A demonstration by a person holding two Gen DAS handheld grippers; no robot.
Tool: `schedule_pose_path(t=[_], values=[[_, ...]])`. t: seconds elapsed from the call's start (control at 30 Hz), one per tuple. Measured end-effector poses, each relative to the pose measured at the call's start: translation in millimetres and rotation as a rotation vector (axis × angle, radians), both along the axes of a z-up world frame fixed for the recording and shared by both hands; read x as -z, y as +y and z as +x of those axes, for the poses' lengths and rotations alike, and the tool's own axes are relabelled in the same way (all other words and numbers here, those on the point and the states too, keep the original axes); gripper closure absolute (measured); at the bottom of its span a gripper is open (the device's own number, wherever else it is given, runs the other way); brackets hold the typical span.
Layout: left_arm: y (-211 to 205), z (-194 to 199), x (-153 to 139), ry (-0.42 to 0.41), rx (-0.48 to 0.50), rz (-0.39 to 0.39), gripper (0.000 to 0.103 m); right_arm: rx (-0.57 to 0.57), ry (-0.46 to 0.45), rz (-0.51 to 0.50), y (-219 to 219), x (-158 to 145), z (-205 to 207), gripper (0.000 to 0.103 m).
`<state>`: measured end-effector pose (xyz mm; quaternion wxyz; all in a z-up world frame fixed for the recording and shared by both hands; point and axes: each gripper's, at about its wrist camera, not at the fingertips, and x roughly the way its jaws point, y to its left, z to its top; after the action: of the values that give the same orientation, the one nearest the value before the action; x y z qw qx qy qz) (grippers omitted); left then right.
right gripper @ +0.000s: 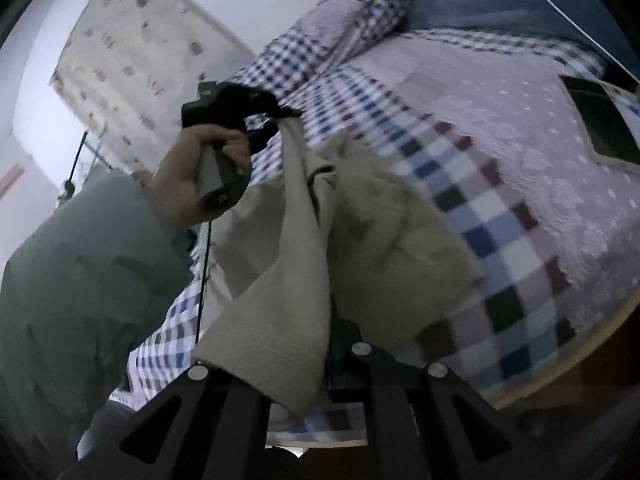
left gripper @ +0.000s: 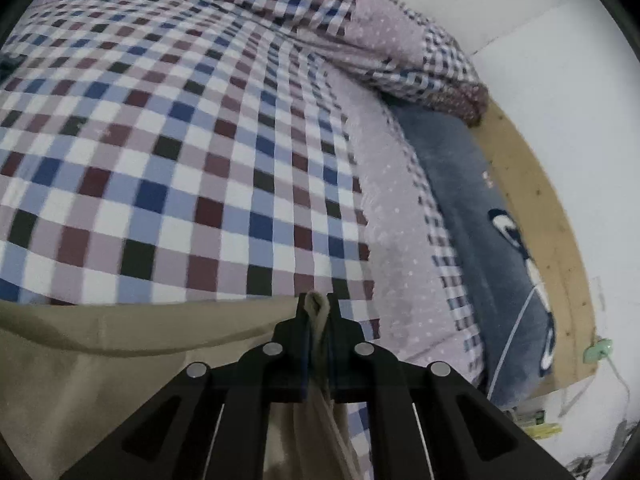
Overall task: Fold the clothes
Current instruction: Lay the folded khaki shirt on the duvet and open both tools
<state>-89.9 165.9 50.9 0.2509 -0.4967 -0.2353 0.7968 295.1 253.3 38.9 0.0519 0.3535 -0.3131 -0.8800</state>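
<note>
A beige garment (left gripper: 120,340) hangs between both grippers above the checked bedspread (left gripper: 180,140). In the left wrist view my left gripper (left gripper: 318,305) is shut on a bunched edge of it, and the cloth stretches away to the left. The right wrist view shows the beige garment (right gripper: 380,232) draped over my right gripper (right gripper: 330,322), which is shut on a fold; cloth hides its left finger. Farther off, a hand (right gripper: 188,176) holds my left gripper (right gripper: 289,114), which pinches the garment's upper corner.
A pillow (left gripper: 400,40) and a grey-blue blanket (left gripper: 472,216) lie along the wooden bed frame (left gripper: 536,200) by the wall. A dark phone (right gripper: 600,120) rests on the bed. A grey-green sleeve (right gripper: 80,272) fills the left, with a patterned curtain (right gripper: 132,60) behind.
</note>
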Motion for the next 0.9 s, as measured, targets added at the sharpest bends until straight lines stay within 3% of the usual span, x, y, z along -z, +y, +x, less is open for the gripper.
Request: schedule_pose_path(t=[0.23, 0.37, 0.43, 0.53, 0.63, 0.73, 0.9], values=[[7.8, -9.6, 12.1, 0.017, -0.093, -0.023, 0.099, 0.015, -0.043, 0.009, 12.9, 10.5, -2.1, 0.097], [-22.8, -15.4, 3.3, 0.060, -0.160, 0.021, 0.098, 0.075, -0.069, 0.042, 28.5, 9.3, 2.0, 0.091], [-42.2, -17.7, -6.0, 0.084, -0.167, 0.030, 0.090, 0.116, -0.082, 0.062, 38.6, 8.1, 4.3, 0.085], [-84.5, -16.1, -30.0, 0.145, -0.145, 0.018, 0.057, 0.167, -0.107, 0.043, 48.4, 9.4, 12.5, 0.083], [-143.7, -9.0, -48.8, 0.202, -0.128, 0.036, 0.030, 0.192, -0.138, 0.038, 56.1, 12.0, 17.0, 0.083], [-195.3, 1.7, -48.6, 0.203, -0.111, 0.018, 0.028, 0.187, -0.140, 0.095, 64.1, 0.0, 11.7, 0.083], [-230.9, 27.6, -28.8, 0.205, -0.053, 0.006, 0.028, 0.137, -0.101, 0.205, 74.2, -32.3, -9.2, 0.076]])
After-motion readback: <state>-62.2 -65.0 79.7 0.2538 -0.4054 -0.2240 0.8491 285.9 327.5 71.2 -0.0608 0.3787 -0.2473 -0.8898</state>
